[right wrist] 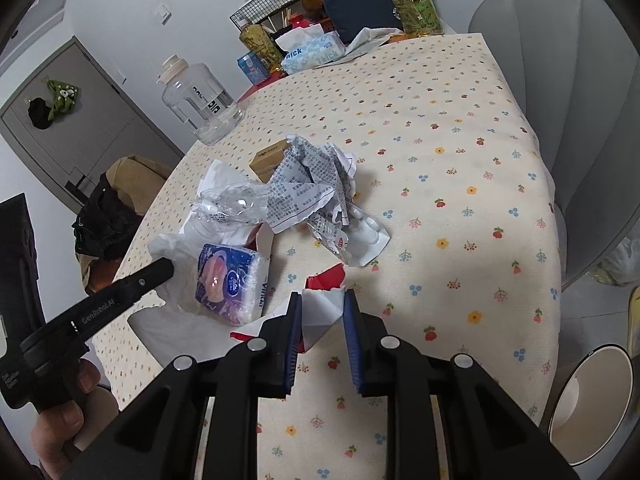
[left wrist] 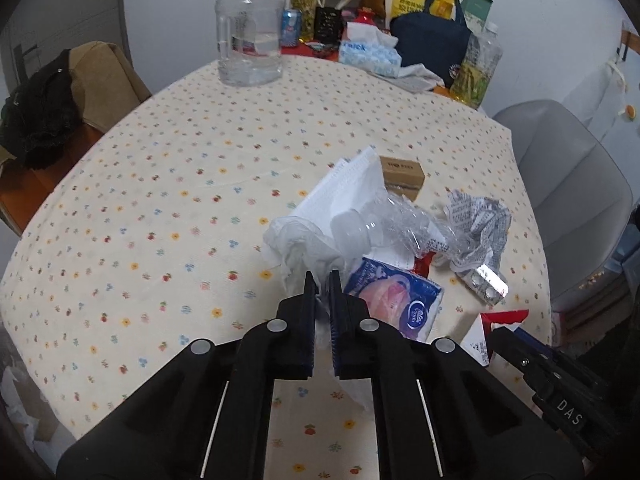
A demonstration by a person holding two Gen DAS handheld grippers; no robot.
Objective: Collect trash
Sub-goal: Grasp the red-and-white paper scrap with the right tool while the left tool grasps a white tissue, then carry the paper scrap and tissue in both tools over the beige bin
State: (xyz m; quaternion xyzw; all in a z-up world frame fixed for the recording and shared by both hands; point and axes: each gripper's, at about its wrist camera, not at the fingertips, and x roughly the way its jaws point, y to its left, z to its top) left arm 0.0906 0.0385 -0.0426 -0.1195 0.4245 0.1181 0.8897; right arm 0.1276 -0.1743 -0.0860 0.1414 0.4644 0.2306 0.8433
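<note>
A trash pile lies on the flowered tablecloth (left wrist: 160, 200): a crumpled white tissue (left wrist: 294, 242), a crushed clear bottle (left wrist: 384, 224), crumpled printed paper (left wrist: 478, 220), a blister pack (left wrist: 486, 282) and a blue tissue pack (left wrist: 396, 296). My left gripper (left wrist: 322, 280) is shut on the near edge of the white tissue. In the right wrist view my right gripper (right wrist: 323, 300) is shut on a torn red-and-white carton (right wrist: 320, 312) at the table's near side. The tissue pack (right wrist: 232, 284) lies just left of it, and the left gripper (right wrist: 164, 269) reaches in from the left.
A clear water jug (left wrist: 250, 36), a tissue box (left wrist: 370, 54) and a navy bag (left wrist: 432, 40) stand at the table's far side. A small brown box (left wrist: 402, 170) lies behind the pile. A grey chair (left wrist: 568, 184) stands on the right. A white bin (right wrist: 592, 404) sits on the floor.
</note>
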